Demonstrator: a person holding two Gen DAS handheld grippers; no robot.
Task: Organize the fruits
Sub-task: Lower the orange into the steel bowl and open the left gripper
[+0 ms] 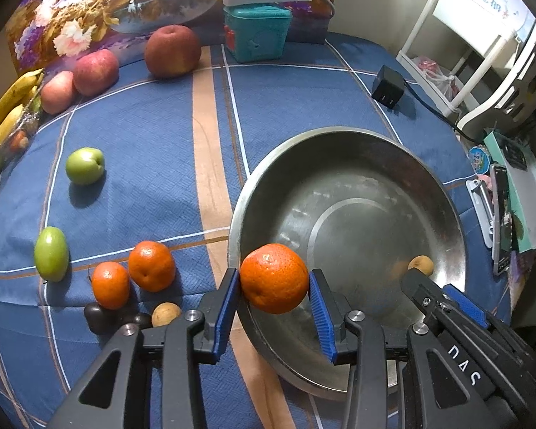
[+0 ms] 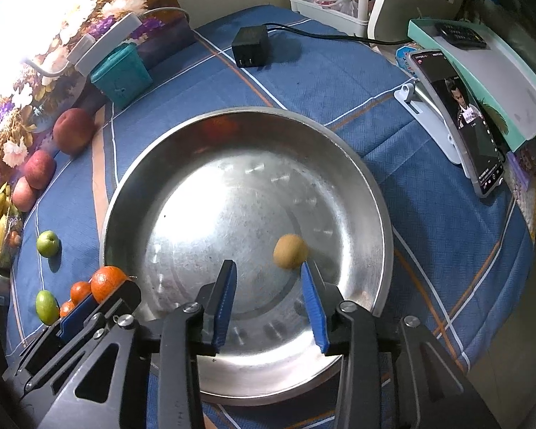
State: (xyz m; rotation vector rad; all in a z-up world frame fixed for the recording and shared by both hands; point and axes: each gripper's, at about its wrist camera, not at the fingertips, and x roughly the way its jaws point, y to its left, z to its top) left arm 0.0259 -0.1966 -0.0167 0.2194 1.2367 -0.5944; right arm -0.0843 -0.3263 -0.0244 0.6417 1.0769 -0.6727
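Note:
My left gripper (image 1: 274, 280) is shut on an orange tangerine (image 1: 273, 277) and holds it over the near left rim of a steel bowl (image 1: 446, 193). My right gripper (image 2: 268, 275) is open and empty over the bowl (image 2: 382, 207); a small tan fruit (image 2: 290, 255) lies in the bowl beside its right finger. The tan fruit also shows in the left wrist view (image 1: 421, 264). Two more tangerines (image 1: 150, 266) (image 1: 110, 284), two green fruits (image 1: 85, 165) (image 1: 51, 253), dark plums (image 1: 100, 318) and another tan fruit (image 1: 166, 314) lie on the blue cloth left of the bowl.
Three red apples (image 1: 172, 50) (image 1: 95, 71) (image 1: 57, 91) and bananas (image 1: 7, 107) lie at the far left by a floral panel. A teal box (image 1: 255, 32), a black charger (image 1: 387, 85) and a phone on a stand (image 2: 461, 118) stand around the bowl.

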